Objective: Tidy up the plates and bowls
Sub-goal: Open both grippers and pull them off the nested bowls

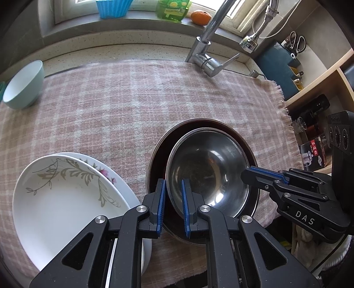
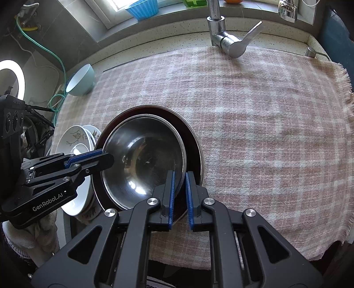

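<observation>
A steel bowl sits inside a dark brown bowl on the checked cloth. My left gripper straddles the steel bowl's left rim, its blue pads narrowly apart on either side of the rim. My right gripper straddles the right rim of the steel bowl the same way; the dark bowl lies around it. Stacked white floral plates lie to the left. A pale blue bowl stands at the far left.
The pink checked cloth covers the counter. A chrome tap stands at the back. A blue tub, green bottle and an orange sit on the sill. Shelves with jars are on the right.
</observation>
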